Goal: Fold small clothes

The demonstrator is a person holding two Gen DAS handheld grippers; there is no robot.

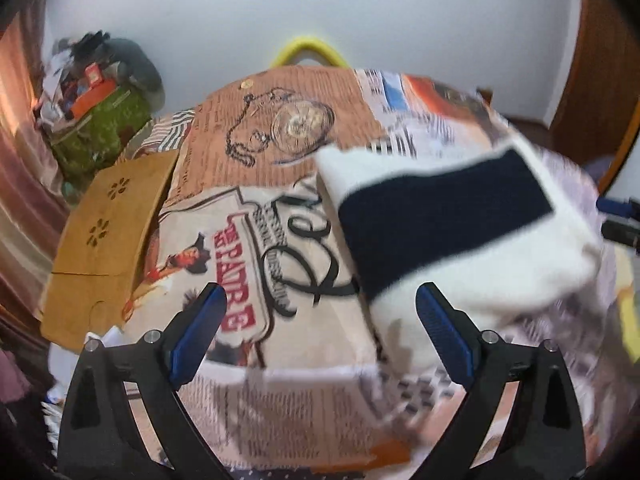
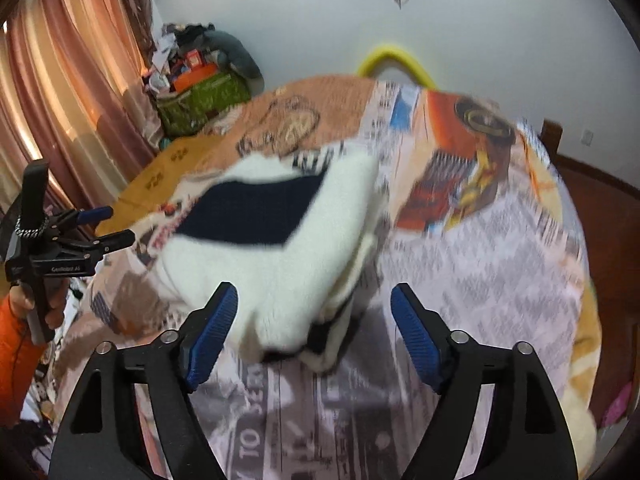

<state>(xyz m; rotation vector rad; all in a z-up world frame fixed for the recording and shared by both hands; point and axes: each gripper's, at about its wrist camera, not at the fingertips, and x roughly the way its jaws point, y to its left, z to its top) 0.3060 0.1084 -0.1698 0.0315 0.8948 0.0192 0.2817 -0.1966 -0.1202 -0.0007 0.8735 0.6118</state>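
One folded white garment with a dark band (image 1: 448, 232) lies on the printed cloth covering the counter (image 1: 256, 152), toward its right half. Bare cloth extends left and far. Left hand-held gripper (image 1: 320, 334) hovers near the garment's near-left edge, fingers spread, empty. Right hand-held gripper (image 2: 314, 334) hovers over its near edge, likewise released.

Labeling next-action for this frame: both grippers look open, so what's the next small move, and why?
Probably pull both back and leave it. The white knit garment with a navy band already lies folded in layers on the printed newspaper-pattern cloth. The left gripper and right gripper are open and hold nothing. Frames are blurred.
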